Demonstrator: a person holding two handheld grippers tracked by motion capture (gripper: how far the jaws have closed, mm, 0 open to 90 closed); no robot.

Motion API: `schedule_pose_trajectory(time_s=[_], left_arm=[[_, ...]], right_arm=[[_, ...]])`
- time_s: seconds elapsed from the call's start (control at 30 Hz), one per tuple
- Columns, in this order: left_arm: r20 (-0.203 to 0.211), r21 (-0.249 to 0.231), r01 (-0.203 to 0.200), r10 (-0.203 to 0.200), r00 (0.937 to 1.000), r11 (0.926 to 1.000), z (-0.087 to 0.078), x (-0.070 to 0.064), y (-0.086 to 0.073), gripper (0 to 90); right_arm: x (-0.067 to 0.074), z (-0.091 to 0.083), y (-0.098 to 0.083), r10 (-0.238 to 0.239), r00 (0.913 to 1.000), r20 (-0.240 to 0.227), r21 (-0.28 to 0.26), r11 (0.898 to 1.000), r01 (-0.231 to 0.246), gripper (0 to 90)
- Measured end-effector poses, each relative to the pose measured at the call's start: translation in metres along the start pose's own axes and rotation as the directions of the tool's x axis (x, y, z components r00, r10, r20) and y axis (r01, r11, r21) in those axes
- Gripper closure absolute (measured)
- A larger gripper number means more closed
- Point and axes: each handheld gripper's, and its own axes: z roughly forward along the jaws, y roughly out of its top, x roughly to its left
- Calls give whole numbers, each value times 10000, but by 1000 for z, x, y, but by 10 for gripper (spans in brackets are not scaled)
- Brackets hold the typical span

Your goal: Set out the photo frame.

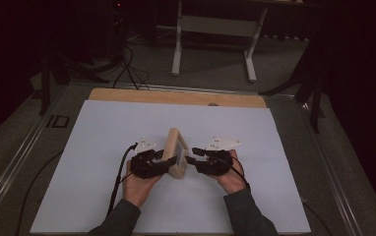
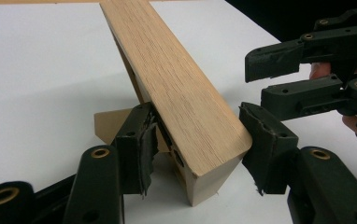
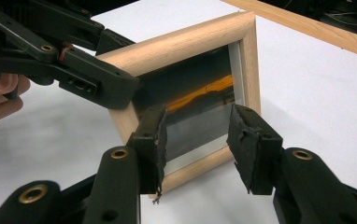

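A small wooden picture frame [image 1: 176, 152] stands upright on edge at the middle of the white sheet, its glass face [image 3: 200, 102] turned to the right. My left gripper [image 1: 169, 160] comes in from the left, and in the left gripper view [image 2: 195, 126] its two pads clasp the near end of the frame [image 2: 176, 84], one on the back and one at the front corner. My right gripper [image 1: 192, 156] faces the glass from the right. Its jaws [image 3: 197, 126] stand apart just in front of the pane with nothing between them.
A white sheet [image 1: 102, 147] covers the table, with a wooden board edge [image 1: 176, 97] along its far side. Cables [image 1: 119, 177] trail from the left gripper toward the front. A white stand [image 1: 213, 39] and dark tripods stand on the floor beyond.
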Motion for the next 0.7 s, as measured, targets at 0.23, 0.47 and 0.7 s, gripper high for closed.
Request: schedule_pose_trajectory(time_s=[0.23,0.47,0.7], left_arm=[[70,42,116,-116,9999,9999,-1,2,1,503],[-4,87,174,-174,9998,9998,-3,5,1,529],[-74,55,259,-258,9996,9997,-4,6,2,559]], right_arm=[[-1,-1,0,68,10000,45,-45,10000,-68,566],[-3,-4,1,151,9998,142,-148,9998,-149,564],[-5,-7,1,188,9996,222,-245,9995,-183,563]])
